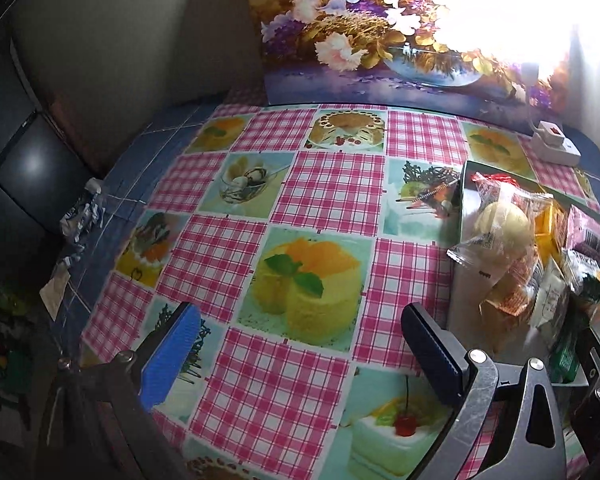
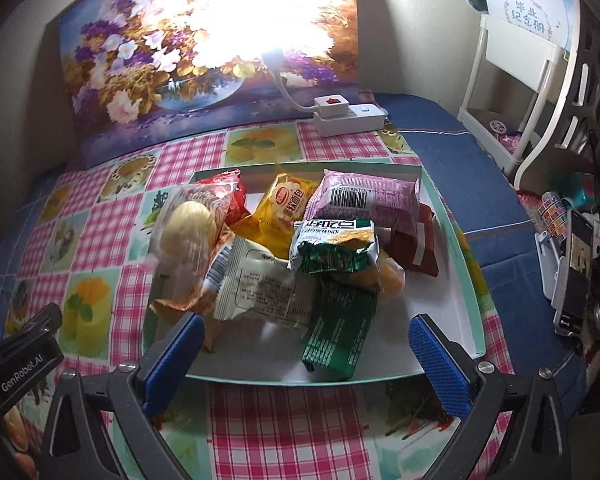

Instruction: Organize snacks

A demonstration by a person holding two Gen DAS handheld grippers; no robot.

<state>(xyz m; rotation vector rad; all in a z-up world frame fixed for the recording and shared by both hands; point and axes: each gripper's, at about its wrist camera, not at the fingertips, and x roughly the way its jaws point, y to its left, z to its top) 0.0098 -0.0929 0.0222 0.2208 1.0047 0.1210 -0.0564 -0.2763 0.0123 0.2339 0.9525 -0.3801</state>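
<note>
Snack packets [image 2: 300, 248] lie heaped in a shallow white tray [image 2: 456, 276] with a mint-green rim, on a pink-check tablecloth [image 1: 320, 184] printed with cake pictures. The tray's long axis runs left to right across the right wrist view.

Pink packet [image 2: 374, 200] at the tray's 1 o'clock, barcode up, long axis crosswise. Orange bread packet [image 2: 284, 204] at 12, tilted. Clear-wrapped pale bun [image 2: 188, 228] at 10, overhanging the left rim. White packet [image 2: 260, 292] at centre, lying slantwise. Dark green packet [image 2: 338, 328] at 6, long axis pointing toward the near rim. A crumpled green-and-white packet [image 2: 332, 248] rests on top of the heap.

Right gripper [image 2: 304, 356]: blue pads spread wide, nothing between them, hovering over the tray's near edge.

Left gripper [image 1: 300, 356]: fingers released and wide apart over bare cloth, the tray at its 3 o'clock.

White power strip [image 2: 348, 116] beyond the tray at 12, against a flower painting [image 2: 140, 72].
</note>
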